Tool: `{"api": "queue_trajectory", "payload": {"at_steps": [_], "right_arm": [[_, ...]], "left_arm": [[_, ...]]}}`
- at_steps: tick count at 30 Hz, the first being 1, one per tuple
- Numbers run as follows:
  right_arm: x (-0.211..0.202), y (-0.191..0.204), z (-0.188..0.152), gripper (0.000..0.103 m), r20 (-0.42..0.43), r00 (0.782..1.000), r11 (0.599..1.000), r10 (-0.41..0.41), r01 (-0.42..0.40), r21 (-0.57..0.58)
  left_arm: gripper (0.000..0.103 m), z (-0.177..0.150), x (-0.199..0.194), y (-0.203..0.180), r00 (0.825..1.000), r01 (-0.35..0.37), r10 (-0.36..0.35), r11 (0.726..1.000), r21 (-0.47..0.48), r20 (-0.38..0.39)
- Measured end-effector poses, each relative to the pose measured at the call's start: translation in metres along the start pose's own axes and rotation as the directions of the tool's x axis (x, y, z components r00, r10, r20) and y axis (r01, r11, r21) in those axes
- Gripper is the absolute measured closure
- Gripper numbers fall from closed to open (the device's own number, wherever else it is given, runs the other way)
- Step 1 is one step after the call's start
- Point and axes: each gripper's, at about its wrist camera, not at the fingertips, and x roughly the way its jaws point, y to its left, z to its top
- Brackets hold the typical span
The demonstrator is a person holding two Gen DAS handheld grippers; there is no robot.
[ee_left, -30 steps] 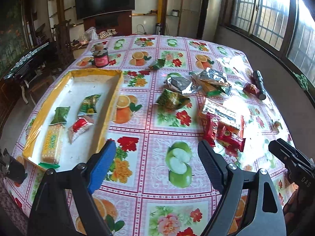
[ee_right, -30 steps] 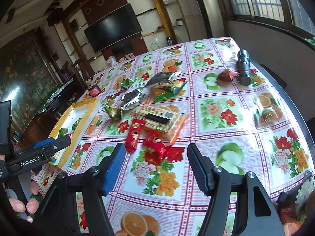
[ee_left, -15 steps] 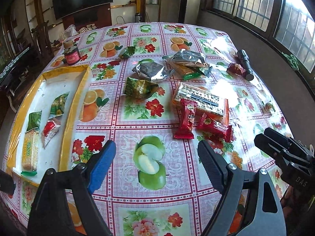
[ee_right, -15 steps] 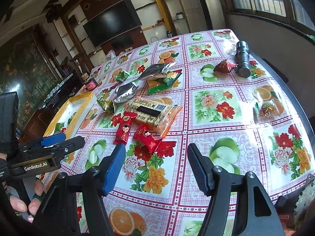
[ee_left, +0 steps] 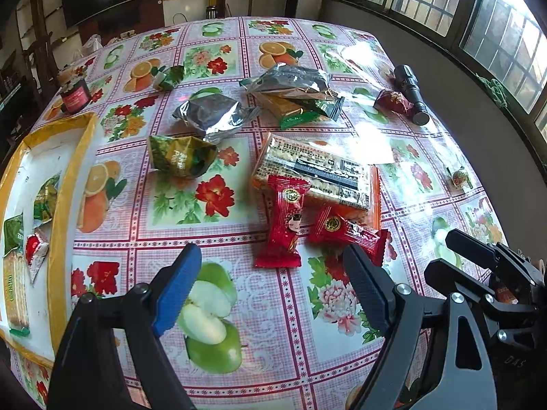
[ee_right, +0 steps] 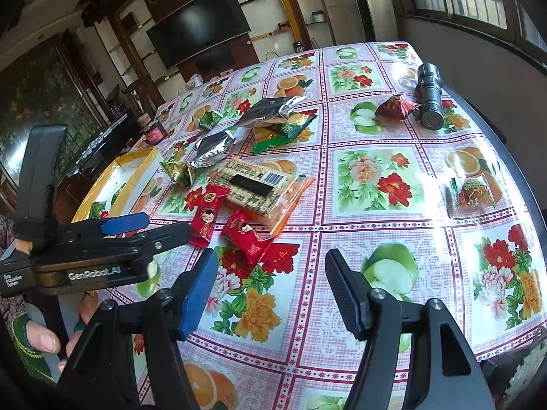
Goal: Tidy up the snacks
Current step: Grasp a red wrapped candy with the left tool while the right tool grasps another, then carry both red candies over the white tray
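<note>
My left gripper point(ee_left: 270, 273) is open and empty just short of two red snack packets point(ee_left: 285, 222) point(ee_left: 345, 230) that lie against a long cracker pack point(ee_left: 316, 176). Beyond lie a green packet point(ee_left: 179, 157), two silver bags point(ee_left: 212, 118) point(ee_left: 294, 82) and a green-and-orange pack point(ee_left: 301, 109). A yellow-rimmed tray point(ee_left: 73, 177) at the left holds several snacks. My right gripper point(ee_right: 270, 270) is open and empty over the tablecloth, right of the left gripper point(ee_right: 164, 227). The red packets point(ee_right: 205, 217) point(ee_right: 246, 232) lie ahead of it to the left.
A black flashlight point(ee_left: 410, 94) and a red wrapped snack point(ee_left: 391, 100) lie at the far right. A small wrapped sweet point(ee_right: 473, 193) sits near the right edge. A red jar point(ee_left: 73, 97) stands beyond the tray. The table edge curves close on the right.
My left gripper has swung right, away from the tray and towards the red packets, which now lie right ahead. My right gripper has shifted a little; both stay open.
</note>
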Motion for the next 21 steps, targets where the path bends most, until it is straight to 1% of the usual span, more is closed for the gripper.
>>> {"api": "queue_trajectory", "payload": {"at_steps": [7, 8, 10, 12, 13, 14, 16, 19, 20, 21], "right_arm": [[0.012, 0.000, 0.003, 0.038, -0.032, 0.999, 1.000, 0.010, -0.010, -0.012], [0.015, 0.001, 0.004, 0.038, -0.038, 0.999, 1.000, 0.011, -0.012, -0.018], [0.020, 0.004, 0.005, 0.038, -0.052, 0.998, 0.999, 0.018, -0.019, -0.035], [0.027, 0.009, 0.007, 0.038, -0.067, 0.998, 0.998, 0.022, -0.026, -0.059], [0.030, 0.012, 0.008, 0.038, -0.073, 0.997, 0.997, 0.022, -0.028, -0.072], [0.034, 0.015, 0.008, 0.038, -0.078, 0.997, 0.996, 0.023, -0.029, -0.085], [0.043, 0.021, 0.010, 0.039, -0.093, 0.995, 0.993, 0.022, -0.033, -0.116], [0.056, 0.031, 0.013, 0.045, -0.117, 0.993, 0.987, 0.024, -0.042, -0.157], [0.060, 0.034, 0.013, 0.049, -0.126, 0.992, 0.985, 0.022, -0.043, -0.169], [0.067, 0.037, 0.013, 0.057, -0.144, 0.989, 0.982, 0.018, -0.044, -0.181]], "left_arm": [[0.018, 0.014, 0.028, -0.003, 0.999, -0.007, 0.007, 1.000, 0.004, -0.035], [0.019, 0.016, 0.032, -0.002, 0.999, -0.007, 0.007, 1.000, 0.004, -0.040], [0.034, 0.017, 0.037, 0.001, 0.999, -0.017, 0.017, 1.000, 0.009, -0.045], [0.065, 0.016, 0.043, 0.009, 0.998, -0.011, 0.011, 1.000, 0.003, -0.068], [0.071, 0.016, 0.043, 0.013, 0.998, -0.014, 0.014, 1.000, 0.001, -0.062], [0.081, 0.015, 0.041, 0.016, 0.998, -0.022, 0.022, 1.000, 0.003, -0.059], [0.081, 0.014, 0.039, 0.023, 0.998, -0.011, 0.012, 1.000, 0.002, -0.059], [0.082, 0.009, 0.034, 0.034, 0.998, -0.007, 0.007, 1.000, -0.004, -0.060], [0.082, 0.007, 0.032, 0.036, 0.998, 0.001, -0.001, 1.000, -0.009, -0.060], [0.082, 0.005, 0.030, 0.040, 0.998, 0.008, -0.009, 1.000, -0.016, -0.060]]}}
